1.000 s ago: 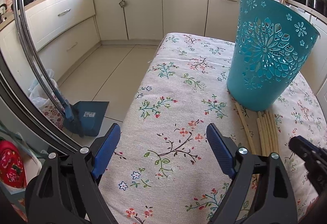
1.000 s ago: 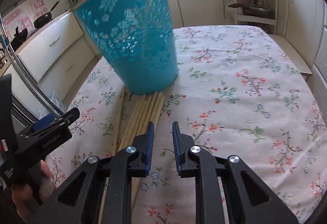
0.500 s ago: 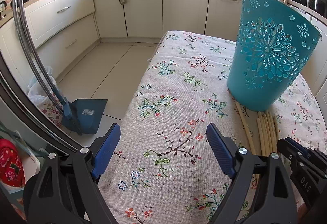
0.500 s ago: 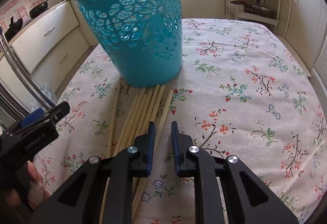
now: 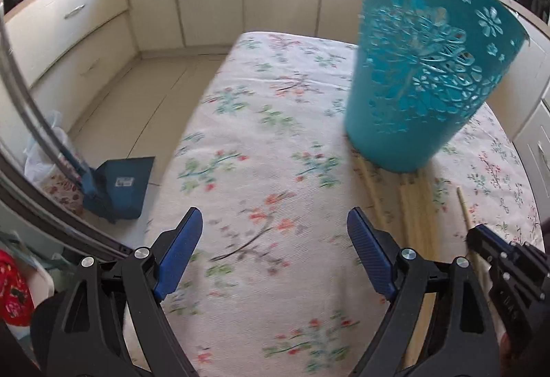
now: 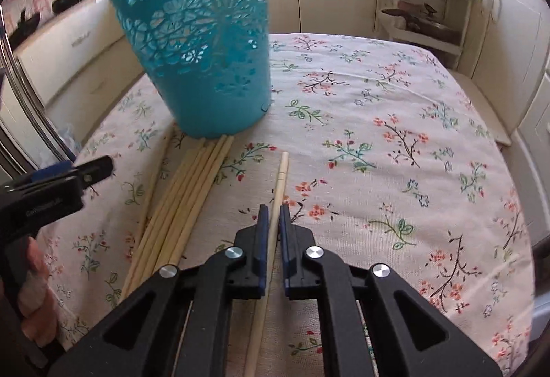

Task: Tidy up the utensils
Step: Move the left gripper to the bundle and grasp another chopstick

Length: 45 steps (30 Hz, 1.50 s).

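A teal cut-out plastic basket (image 6: 202,43) stands upright on the floral tablecloth (image 6: 378,136). A bundle of pale wooden chopsticks (image 6: 185,198) lies in front of it, tips at its base. My right gripper (image 6: 271,208) is shut on a single chopstick (image 6: 281,177), which points toward the basket and sits apart from the bundle on its right. In the left wrist view, my left gripper (image 5: 275,222) is open over bare cloth, left of the chopsticks (image 5: 416,205) and short of the basket (image 5: 419,77). Nothing is between its pads.
The table's left edge drops to a tiled floor where a blue dustpan (image 5: 120,184) stands. Cream cabinets ring the room. A white shelf rack (image 6: 422,15) is behind the table's far right corner. A hand (image 6: 34,273) grips the left tool.
The right jaws have closed onto one chopstick, which now lies apart from the bundle. The left gripper has shifted slightly, with the basket now nearer in its view, and is still open.
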Each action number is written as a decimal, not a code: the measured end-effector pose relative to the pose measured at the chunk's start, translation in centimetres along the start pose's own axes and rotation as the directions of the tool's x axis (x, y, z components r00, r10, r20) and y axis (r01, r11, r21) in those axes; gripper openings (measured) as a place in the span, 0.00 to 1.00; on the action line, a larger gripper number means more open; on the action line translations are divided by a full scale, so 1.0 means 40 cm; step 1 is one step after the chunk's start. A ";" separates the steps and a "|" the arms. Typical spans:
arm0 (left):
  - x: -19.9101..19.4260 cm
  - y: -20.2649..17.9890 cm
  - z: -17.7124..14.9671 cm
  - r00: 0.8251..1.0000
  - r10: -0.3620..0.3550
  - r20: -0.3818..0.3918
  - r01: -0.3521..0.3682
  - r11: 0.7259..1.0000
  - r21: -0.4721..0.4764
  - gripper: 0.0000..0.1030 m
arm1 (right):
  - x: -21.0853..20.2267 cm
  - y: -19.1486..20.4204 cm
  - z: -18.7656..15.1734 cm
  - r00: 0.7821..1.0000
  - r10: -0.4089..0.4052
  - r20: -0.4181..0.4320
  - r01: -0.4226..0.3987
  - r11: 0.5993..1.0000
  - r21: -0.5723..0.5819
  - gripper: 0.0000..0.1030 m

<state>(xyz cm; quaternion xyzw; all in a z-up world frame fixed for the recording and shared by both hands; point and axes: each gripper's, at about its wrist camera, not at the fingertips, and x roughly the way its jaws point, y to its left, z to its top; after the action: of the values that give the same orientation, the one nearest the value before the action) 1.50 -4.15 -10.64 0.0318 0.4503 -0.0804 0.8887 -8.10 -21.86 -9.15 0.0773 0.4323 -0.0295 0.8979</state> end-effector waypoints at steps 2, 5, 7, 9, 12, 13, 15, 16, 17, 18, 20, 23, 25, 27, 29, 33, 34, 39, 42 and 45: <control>0.002 -0.031 0.016 1.000 0.003 0.008 -0.003 1.000 0.029 0.80 | 0.000 -0.004 0.000 1.000 0.013 0.003 -0.013 1.000 0.012 0.07; 0.021 -0.067 0.041 1.000 0.026 0.003 -0.026 0.998 0.056 0.80 | 0.000 -0.013 0.004 0.999 0.039 0.004 -0.039 0.999 0.036 0.07; 0.042 -0.085 0.051 0.999 0.042 -0.019 -0.040 0.997 0.066 0.80 | -0.002 -0.016 0.002 0.999 0.053 0.007 -0.053 0.997 0.048 0.07; 0.069 -0.096 0.060 0.998 0.047 -0.050 -0.044 0.997 0.066 0.80 | -0.003 -0.018 0.000 0.998 0.061 0.008 -0.062 0.997 0.056 0.07; 0.099 -0.113 0.062 0.995 0.062 -0.079 -0.055 0.995 0.081 0.80 | -0.002 -0.023 0.002 0.997 0.072 0.009 -0.072 0.995 0.063 0.07; 0.097 -0.119 0.062 0.996 0.066 -0.066 -0.060 0.994 0.086 0.77 | -0.002 -0.024 0.001 0.997 0.074 0.010 -0.074 0.995 0.064 0.07; 0.095 -0.127 0.061 0.997 0.051 -0.058 -0.045 0.993 0.107 0.69 | -0.002 -0.025 0.000 0.997 0.077 0.010 -0.078 0.995 0.066 0.07; 0.094 -0.132 0.059 0.998 0.042 -0.055 -0.036 0.993 0.117 0.61 | -0.001 -0.026 0.001 0.997 0.079 0.010 -0.079 0.995 0.067 0.07; 0.091 -0.140 0.058 0.999 0.024 -0.049 -0.017 0.990 0.139 0.56 | -0.001 -0.026 0.001 0.997 0.080 0.011 -0.081 0.994 0.068 0.07; 0.088 -0.149 0.056 0.999 0.003 -0.045 0.005 0.986 0.168 0.43 | -0.001 -0.026 0.001 0.997 0.082 0.011 -0.082 0.994 0.069 0.07; 0.082 -0.164 0.051 0.997 -0.058 -0.049 0.068 0.973 0.222 0.23 | 0.000 -0.028 0.002 0.996 0.084 0.011 -0.085 0.994 0.071 0.07; 0.077 -0.176 0.049 0.993 -0.099 -0.072 0.116 0.948 0.296 0.09 | 0.001 -0.031 0.003 0.996 0.088 0.011 -0.088 0.993 0.074 0.07; 0.074 -0.179 0.051 0.988 -0.119 -0.101 0.147 0.925 0.350 0.05 | 0.001 -0.033 0.003 0.996 0.090 0.012 -0.090 0.993 0.076 0.07; 0.072 -0.177 0.056 0.981 -0.142 -0.134 0.184 0.905 0.385 0.04 | 0.000 -0.034 0.003 0.996 0.091 0.012 -0.092 0.993 0.077 0.07; 0.071 -0.169 0.056 0.974 -0.157 -0.165 0.213 0.885 0.414 0.04 | 0.000 -0.034 0.003 0.996 0.092 0.013 -0.093 0.993 0.078 0.07; 0.069 -0.146 0.063 0.969 -0.151 -0.194 0.220 0.883 0.414 0.04 | 0.000 -0.033 0.003 0.996 0.091 0.013 -0.092 0.993 0.078 0.07; 0.070 -0.142 0.066 0.969 -0.150 -0.198 0.221 0.886 0.407 0.05 | 0.000 -0.033 0.003 0.996 0.091 0.012 -0.091 0.993 0.077 0.07; 0.072 -0.133 0.063 0.980 -0.106 -0.167 0.167 0.895 0.414 0.17 | 0.000 -0.034 0.003 0.996 0.090 0.013 -0.091 0.993 0.077 0.07; 0.073 -0.131 0.059 0.989 -0.066 -0.133 0.117 0.899 0.421 0.28 | 0.001 -0.035 0.003 0.996 0.090 0.013 -0.091 0.993 0.077 0.07; 0.073 -0.131 0.058 0.990 -0.067 -0.124 0.114 0.899 0.422 0.23 | 0.001 -0.035 0.004 0.996 0.091 0.013 -0.091 0.993 0.077 0.07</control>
<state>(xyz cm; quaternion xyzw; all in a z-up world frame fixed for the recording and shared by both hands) 4.15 -9.94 -11.54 0.2092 0.4694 -0.2166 0.8301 -8.14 -23.28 -9.24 0.1314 0.4223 -0.0056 0.8968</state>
